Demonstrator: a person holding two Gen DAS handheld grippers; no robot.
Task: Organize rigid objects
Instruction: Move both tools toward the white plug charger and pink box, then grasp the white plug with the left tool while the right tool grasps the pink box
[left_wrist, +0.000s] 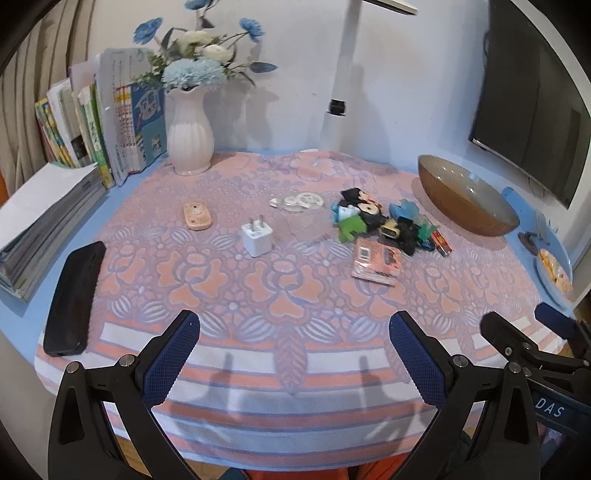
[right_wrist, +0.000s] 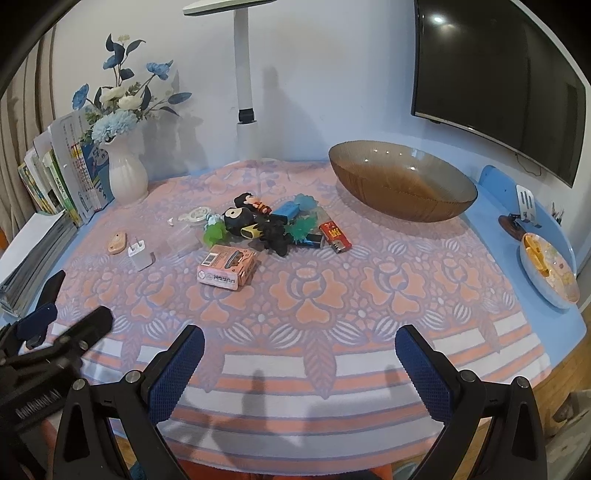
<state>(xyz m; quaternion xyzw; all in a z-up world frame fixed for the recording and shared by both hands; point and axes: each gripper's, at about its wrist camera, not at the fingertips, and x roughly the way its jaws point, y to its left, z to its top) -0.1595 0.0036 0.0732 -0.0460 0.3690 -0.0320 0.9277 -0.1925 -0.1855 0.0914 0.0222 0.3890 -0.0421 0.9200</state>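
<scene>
Black phone (left_wrist: 74, 295) in left view only

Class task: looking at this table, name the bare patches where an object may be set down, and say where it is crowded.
Free: the cloth between both open grippers and the pink box; the stretch in front of the brown bowl, right of the red lighter. The bowl itself is empty. Crowded: the toy pile mid-table and around the white charger.

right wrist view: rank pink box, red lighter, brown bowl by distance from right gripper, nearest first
1. pink box, nearest, left of centre on the cloth, ahead of the open right gripper.
2. red lighter, farther back, at the right edge of the toy pile.
3. brown bowl, farthest, back right by the wall.
</scene>
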